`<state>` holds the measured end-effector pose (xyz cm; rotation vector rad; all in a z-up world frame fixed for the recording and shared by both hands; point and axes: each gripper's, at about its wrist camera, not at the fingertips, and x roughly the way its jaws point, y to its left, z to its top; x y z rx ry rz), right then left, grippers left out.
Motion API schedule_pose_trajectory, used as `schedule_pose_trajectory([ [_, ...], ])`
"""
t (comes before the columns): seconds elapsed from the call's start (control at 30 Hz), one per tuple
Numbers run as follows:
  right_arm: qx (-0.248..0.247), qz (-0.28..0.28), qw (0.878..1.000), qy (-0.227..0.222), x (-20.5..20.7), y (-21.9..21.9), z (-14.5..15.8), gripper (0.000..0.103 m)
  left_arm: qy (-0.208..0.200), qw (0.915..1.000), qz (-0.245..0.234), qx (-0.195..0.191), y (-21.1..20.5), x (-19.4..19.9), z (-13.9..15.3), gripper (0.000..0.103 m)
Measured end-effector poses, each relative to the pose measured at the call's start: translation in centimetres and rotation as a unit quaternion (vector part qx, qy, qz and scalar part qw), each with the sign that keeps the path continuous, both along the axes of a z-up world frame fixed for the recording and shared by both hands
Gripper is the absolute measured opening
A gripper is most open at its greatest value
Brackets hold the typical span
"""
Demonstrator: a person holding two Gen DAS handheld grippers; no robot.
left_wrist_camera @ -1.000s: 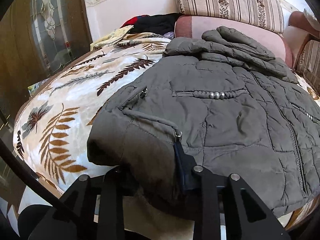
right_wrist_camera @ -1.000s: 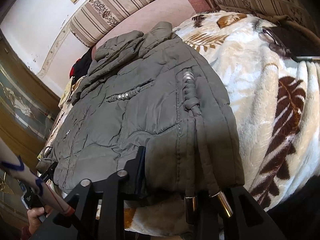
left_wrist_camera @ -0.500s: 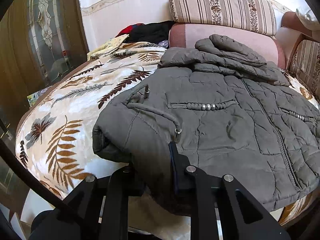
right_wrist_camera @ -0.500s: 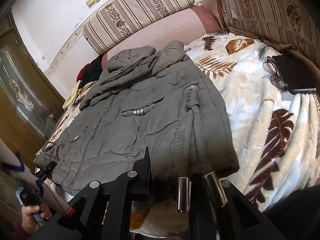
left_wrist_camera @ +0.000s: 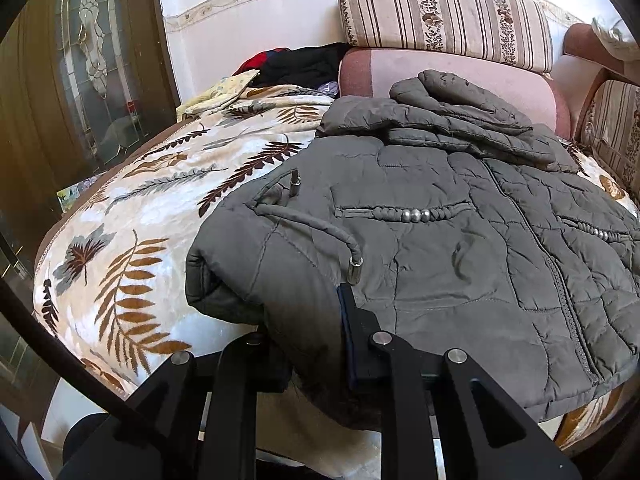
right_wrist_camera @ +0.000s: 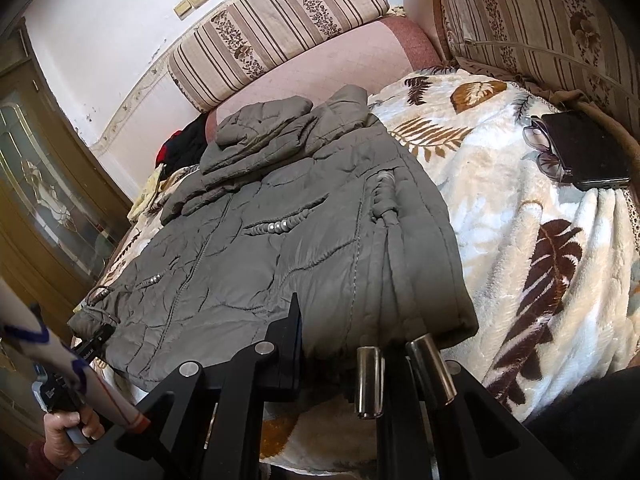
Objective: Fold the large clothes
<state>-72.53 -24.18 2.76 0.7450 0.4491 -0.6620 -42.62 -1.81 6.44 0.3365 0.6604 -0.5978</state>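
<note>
Pinching the jacket's (left_wrist_camera: 440, 248) near hem, both pairs of fingers (left_wrist_camera: 352, 320) (right_wrist_camera: 290, 332) clamp its corners

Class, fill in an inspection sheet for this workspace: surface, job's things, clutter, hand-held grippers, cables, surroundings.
Surface: leaf-print blanket spread over a sofa seat.
Job's things: grey padded jacket lying flat, front up, sleeves folded across its top.
Clutter: glasses beside a dark case; dark and red clothes at the far end.
Grippers: left hand-held gripper and right hand-held gripper both shut on the jacket's near hem.
Cables: nothing seen; only the jacket's drawcords.
Surroundings: striped cushions, white wall, glazed wooden door.
</note>
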Motion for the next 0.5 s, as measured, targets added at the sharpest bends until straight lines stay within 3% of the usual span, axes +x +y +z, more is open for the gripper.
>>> schedule_pose_trajectory([
  [0.5,-0.002,0.0,1.0,-0.004,-1.1,0.4,0.6,0.014,-0.002,1.0,0.0,-0.003,0.5,-0.9,0.4,0.018],
])
